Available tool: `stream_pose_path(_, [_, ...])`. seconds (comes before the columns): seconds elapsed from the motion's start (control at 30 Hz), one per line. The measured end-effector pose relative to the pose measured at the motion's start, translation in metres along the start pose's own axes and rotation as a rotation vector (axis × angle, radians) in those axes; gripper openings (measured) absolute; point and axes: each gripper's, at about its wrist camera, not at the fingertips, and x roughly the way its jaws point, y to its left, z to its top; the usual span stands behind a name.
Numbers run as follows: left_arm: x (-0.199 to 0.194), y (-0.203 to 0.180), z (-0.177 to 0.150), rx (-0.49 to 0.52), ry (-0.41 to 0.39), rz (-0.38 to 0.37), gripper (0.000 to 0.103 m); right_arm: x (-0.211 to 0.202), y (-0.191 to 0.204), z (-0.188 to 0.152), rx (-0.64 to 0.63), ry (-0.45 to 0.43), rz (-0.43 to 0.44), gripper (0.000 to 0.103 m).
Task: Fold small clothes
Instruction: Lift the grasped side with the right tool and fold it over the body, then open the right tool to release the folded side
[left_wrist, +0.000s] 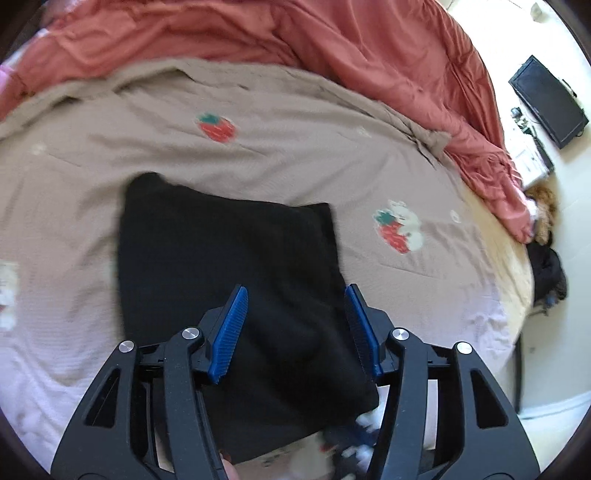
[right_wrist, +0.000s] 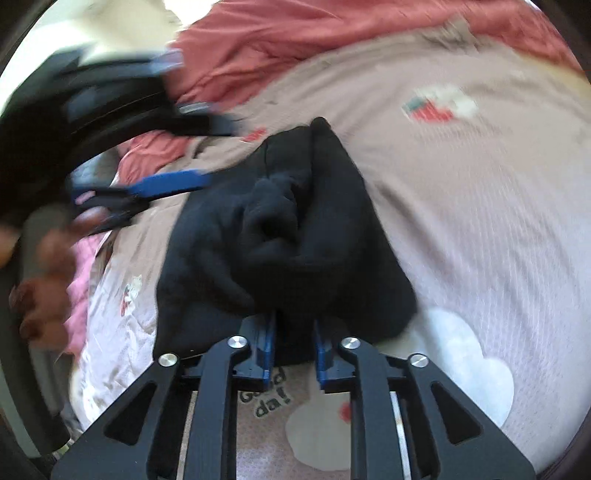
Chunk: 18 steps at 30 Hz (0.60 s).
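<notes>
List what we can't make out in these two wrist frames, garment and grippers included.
- Black garment, left wrist view: near edge hidden behind the left gripper; garment type unreadable.
- Right gripper, right wrist view: fingertips buried in bunched cloth, grip point unseen.
- Left gripper, right wrist view: motion-blurred, opening unclear there.
- Bedspread lettering: partly covered by the gripper.
- Desk items beside the monitor: too small.

You have open bedspread (left_wrist: 258, 110) beyond and right of the black garment (left_wrist: 229, 266), while the bunched red duvet (left_wrist: 332, 40) walls off the far side.
</notes>
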Motion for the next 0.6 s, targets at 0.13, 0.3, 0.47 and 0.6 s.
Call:
stream_pose_path(0.13, [-0.021,0.019,-0.018,0.015,-0.047,0.087,0.046,-0.011,-0.014,0.0,0.096,-0.002,0.021,0.033])
stream_pose_path(0.3, [-0.041,0.04,-0.045,0.019,-0.102,0.126,0.046,-0.04,-0.016,0.007,0.108,-0.079,0.011,0.038])
stream_pose_path(0.47, [-0.039,0.05,-0.065,0.042,-0.108,0.172,0.046,-0.07,-0.02,0.03,-0.004,-0.189,-0.019,0.045])
stream_pose_path(0.6, [-0.032,0.049,-0.073,0.055,-0.103,0.174,0.046,-0.067,-0.006,0.048,-0.202,-0.145,0.001,0.047])
